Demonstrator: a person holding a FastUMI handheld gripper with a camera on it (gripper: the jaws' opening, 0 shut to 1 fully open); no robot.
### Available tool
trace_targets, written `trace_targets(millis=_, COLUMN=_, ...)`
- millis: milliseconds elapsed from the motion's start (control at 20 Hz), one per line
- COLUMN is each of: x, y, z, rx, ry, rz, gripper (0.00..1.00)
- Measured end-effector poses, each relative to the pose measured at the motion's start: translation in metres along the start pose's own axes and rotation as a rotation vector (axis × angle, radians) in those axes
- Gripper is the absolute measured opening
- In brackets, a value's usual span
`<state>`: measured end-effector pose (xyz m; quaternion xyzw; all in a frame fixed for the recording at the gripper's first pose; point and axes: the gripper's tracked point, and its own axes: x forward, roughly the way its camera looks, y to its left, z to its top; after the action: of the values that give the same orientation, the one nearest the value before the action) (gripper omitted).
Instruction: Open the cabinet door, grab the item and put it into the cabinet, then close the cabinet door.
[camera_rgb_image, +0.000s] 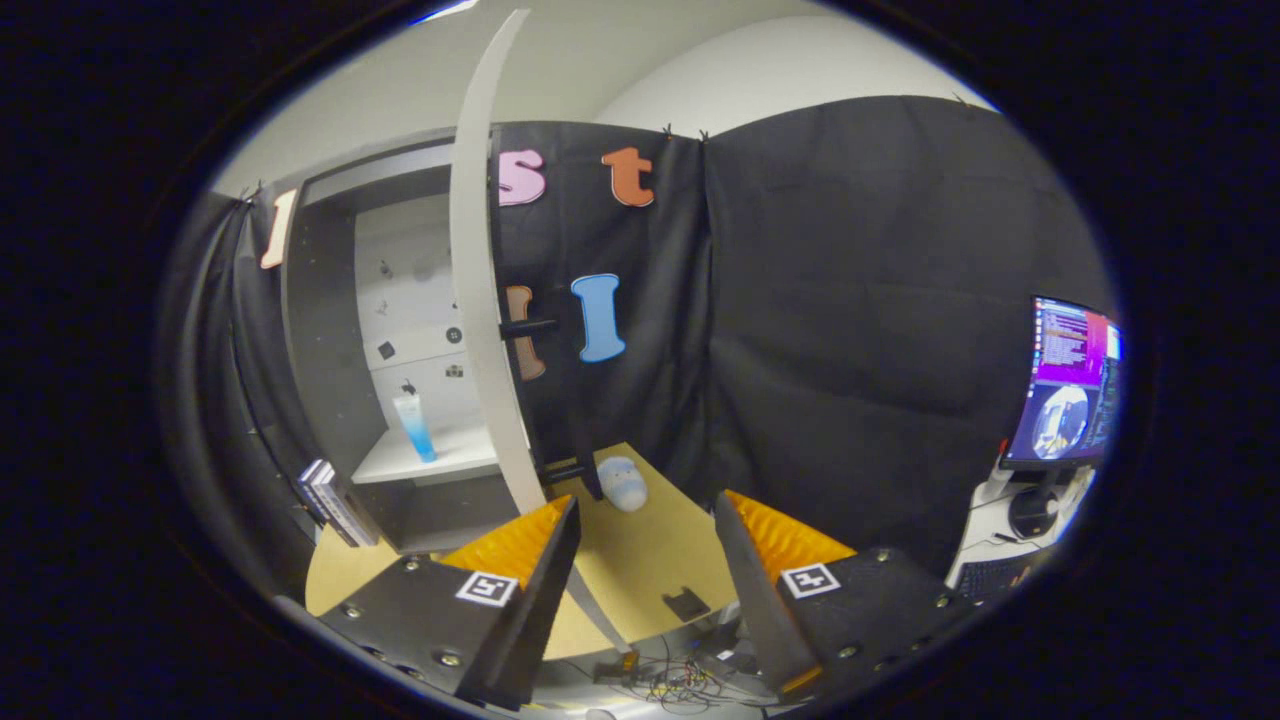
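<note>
jaws released and empty, our gripper (648, 560) faces the open cabinet door (480, 300), a tube (414, 427) already standing inside.

Your gripper (645, 530) is open, its two fingers (545, 560) spread well apart with a wide gap between them and nothing in that gap. Neither finger presses on anything; both tips hang free in the air. You hold the tool about level, perhaps pitched slightly downward, the two fingers reaching forward side by side at much the same height. The ribbed inner pads (790, 535) face each other across the gap, and each finger's body carries a square marker on its upper face. Your hand and wrist sit behind the camera, so their pose cannot be told.
</note>
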<state>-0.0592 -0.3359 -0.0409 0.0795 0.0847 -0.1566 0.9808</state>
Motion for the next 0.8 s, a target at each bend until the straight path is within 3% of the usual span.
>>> trace_targets(millis=300, x=0.001, y=0.017, z=0.001, rx=-0.044, ry=-0.046, rz=-0.018, gripper=0.81)
trace_targets(millis=800, x=-0.019, y=0.115, z=-0.016, rx=-0.074, ry=-0.029, rz=0.222, gripper=0.81)
